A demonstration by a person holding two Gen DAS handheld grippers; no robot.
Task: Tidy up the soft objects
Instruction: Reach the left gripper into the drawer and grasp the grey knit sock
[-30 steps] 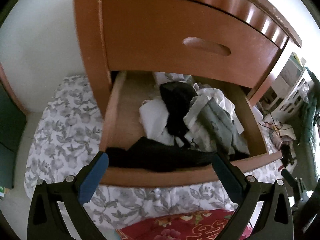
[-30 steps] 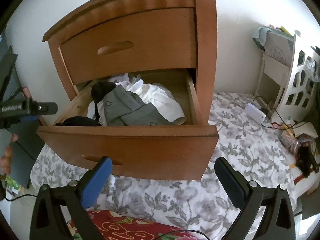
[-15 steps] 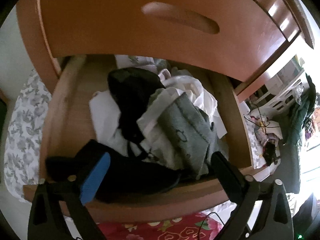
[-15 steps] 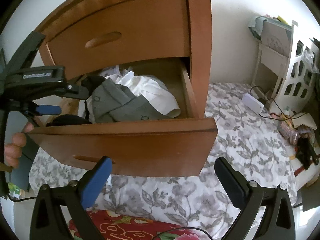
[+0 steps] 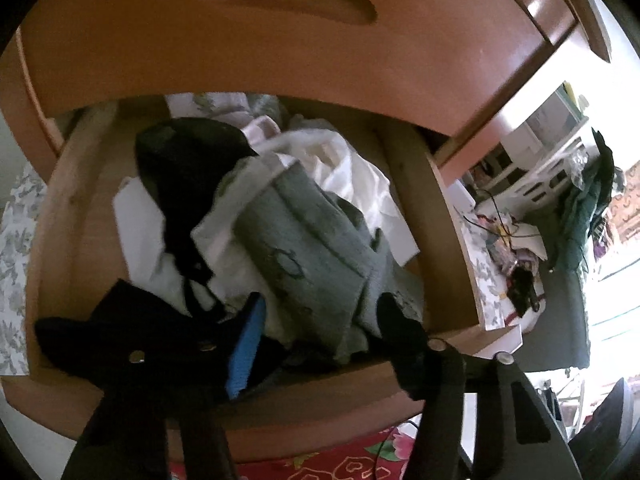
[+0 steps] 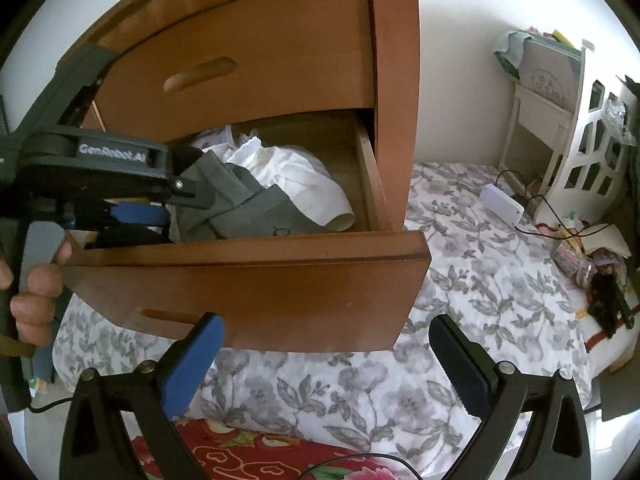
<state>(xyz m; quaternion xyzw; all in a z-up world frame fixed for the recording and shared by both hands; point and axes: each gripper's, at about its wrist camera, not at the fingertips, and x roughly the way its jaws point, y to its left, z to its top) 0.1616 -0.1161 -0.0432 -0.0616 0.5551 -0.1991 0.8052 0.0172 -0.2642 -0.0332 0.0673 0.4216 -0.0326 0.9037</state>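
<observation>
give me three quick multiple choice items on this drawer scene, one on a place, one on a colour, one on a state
1. Where do the clothes lie?
A. in the open lower drawer
B. on the floral bedding
C. on top of the cabinet

2. What colour is the garment between the left gripper's fingers?
A. red
B. grey
C. yellow

3. How does the right gripper stand?
A. shut on a white shirt
B. open, holding nothing
C. shut on the drawer front

Key:
1 A: the pile sits inside the lower drawer, which is pulled out below the shut upper drawer.
2 B: the left gripper has been closing, with the grey garment between its fingers.
3 B: the right gripper has its jaws wide apart over the floral bedding.
</observation>
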